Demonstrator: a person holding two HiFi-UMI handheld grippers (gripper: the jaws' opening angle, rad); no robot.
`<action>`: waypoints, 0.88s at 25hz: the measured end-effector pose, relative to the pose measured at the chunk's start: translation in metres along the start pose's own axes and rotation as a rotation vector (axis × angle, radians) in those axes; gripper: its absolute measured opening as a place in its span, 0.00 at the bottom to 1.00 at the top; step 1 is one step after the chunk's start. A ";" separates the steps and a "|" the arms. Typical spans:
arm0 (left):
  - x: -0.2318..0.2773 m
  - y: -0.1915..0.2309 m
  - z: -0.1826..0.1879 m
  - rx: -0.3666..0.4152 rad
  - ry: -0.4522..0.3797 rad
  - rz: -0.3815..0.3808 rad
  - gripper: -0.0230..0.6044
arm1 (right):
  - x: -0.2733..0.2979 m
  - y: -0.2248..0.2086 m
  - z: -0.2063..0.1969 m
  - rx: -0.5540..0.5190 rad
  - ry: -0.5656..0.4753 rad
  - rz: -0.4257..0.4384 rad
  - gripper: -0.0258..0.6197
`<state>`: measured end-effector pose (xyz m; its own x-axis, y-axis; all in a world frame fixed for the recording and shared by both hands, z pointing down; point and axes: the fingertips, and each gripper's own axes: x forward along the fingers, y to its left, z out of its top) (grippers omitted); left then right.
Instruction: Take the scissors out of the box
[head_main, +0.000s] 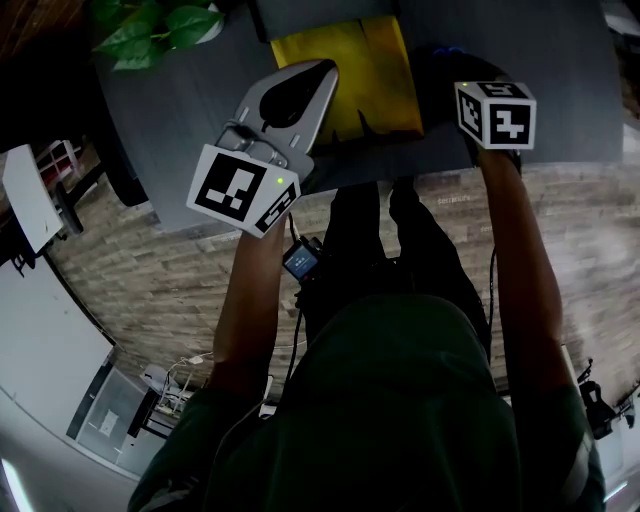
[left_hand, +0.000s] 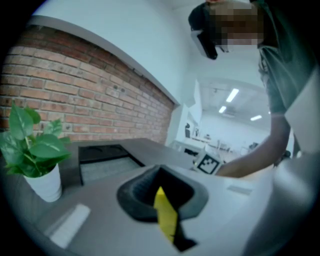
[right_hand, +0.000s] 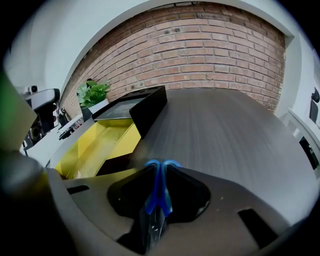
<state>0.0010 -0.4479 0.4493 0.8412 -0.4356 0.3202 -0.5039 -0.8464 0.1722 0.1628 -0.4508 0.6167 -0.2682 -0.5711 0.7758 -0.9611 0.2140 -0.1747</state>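
Observation:
The box (right_hand: 95, 145) lies open on the dark table, yellow inside, with its black lid (right_hand: 147, 107) raised at the far end. In the head view the box's yellow inside (head_main: 350, 75) shows between my two grippers. My right gripper (right_hand: 159, 172) is shut on the scissors (right_hand: 159, 192), just right of the box and outside it. Their blue handles point away from the camera and the metal blades run back toward it. My left gripper (left_hand: 162, 192) is shut on a yellow edge of the box (left_hand: 166, 217). The head view shows it (head_main: 300, 85) at the box's left side.
A potted plant (left_hand: 35, 155) in a white pot stands on the table left of the box. The grey table top (right_hand: 225, 130) stretches right of the box toward a brick wall (right_hand: 210, 55). The table's near edge (head_main: 420, 170) runs above the wood floor.

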 end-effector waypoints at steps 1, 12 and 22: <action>-0.001 0.000 0.002 0.002 -0.002 0.002 0.01 | 0.000 0.000 0.000 -0.005 0.004 0.000 0.15; -0.017 -0.010 0.039 0.045 -0.029 0.042 0.01 | -0.033 0.001 0.037 -0.047 -0.066 0.003 0.15; -0.058 -0.019 0.088 0.105 -0.094 0.110 0.01 | -0.114 0.037 0.112 -0.155 -0.300 0.087 0.12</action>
<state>-0.0215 -0.4336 0.3454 0.7994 -0.5499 0.2420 -0.5747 -0.8173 0.0414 0.1506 -0.4669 0.4541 -0.3780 -0.7484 0.5450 -0.9186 0.3765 -0.1200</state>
